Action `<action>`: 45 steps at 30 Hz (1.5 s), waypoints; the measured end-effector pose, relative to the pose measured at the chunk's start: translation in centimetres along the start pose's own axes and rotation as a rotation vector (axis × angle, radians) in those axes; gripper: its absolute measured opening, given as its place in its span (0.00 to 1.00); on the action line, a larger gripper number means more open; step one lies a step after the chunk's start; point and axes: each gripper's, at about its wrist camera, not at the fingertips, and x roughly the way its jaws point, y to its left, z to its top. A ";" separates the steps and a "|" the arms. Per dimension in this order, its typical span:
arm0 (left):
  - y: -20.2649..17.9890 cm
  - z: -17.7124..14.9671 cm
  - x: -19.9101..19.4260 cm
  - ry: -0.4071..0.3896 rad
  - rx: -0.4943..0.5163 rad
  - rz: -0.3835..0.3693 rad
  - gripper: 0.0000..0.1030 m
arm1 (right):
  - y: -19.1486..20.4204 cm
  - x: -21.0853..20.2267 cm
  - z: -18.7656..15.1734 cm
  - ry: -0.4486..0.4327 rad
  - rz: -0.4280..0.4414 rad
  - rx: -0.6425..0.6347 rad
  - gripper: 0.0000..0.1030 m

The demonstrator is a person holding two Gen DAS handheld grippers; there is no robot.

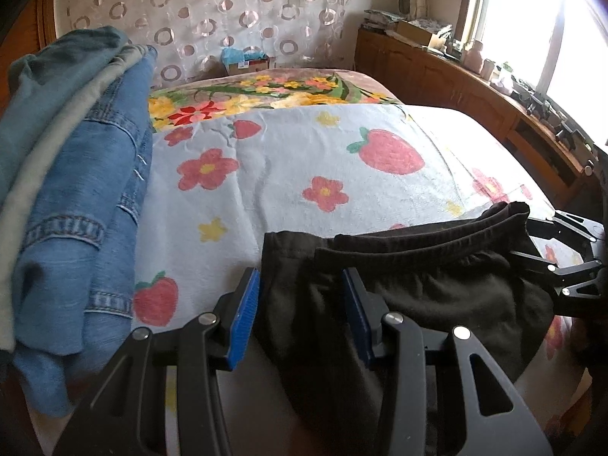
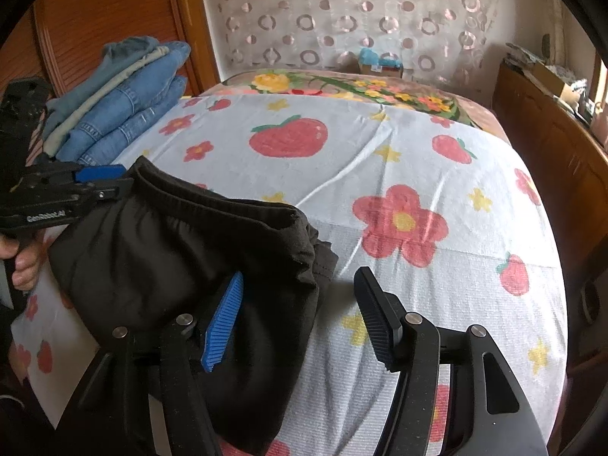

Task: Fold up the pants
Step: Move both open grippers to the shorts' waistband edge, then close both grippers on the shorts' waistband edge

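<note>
Folded black pants (image 1: 418, 285) lie on the near part of the bed, on a white towel with strawberries and flowers (image 1: 288, 174). My left gripper (image 1: 300, 304) is open, its jaws apart around the left edge of the pants. In the right wrist view the pants (image 2: 182, 258) lie at the left. My right gripper (image 2: 300, 311) is open over their right edge; its blue left pad (image 2: 224, 323) rests on the black cloth, and the right finger (image 2: 376, 323) is over the towel (image 2: 399, 159). The left gripper also shows there at the pants' far left corner (image 2: 102, 180).
A stack of folded jeans and blue and grey clothes (image 1: 72, 190) lies on the bed's left side, also in the right wrist view (image 2: 121, 102). A floral blanket (image 1: 266, 91) covers the bed's far end. A wooden cabinet with clutter (image 1: 475, 83) runs along the right wall under a window.
</note>
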 end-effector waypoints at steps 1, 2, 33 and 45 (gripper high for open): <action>0.0 0.0 0.1 -0.001 0.001 -0.001 0.43 | 0.0 0.0 0.0 0.000 0.000 0.000 0.60; 0.1 -0.1 0.1 -0.005 0.000 0.000 0.46 | 0.0 0.0 0.0 0.000 0.000 0.000 0.60; 0.0 -0.6 -0.3 -0.024 0.026 -0.038 0.34 | -0.3 0.1 0.8 0.022 0.083 0.018 0.15; -1.8 -0.4 -2.0 -0.026 0.073 -0.017 0.09 | -0.3 -0.7 0.6 -0.007 0.103 0.019 0.12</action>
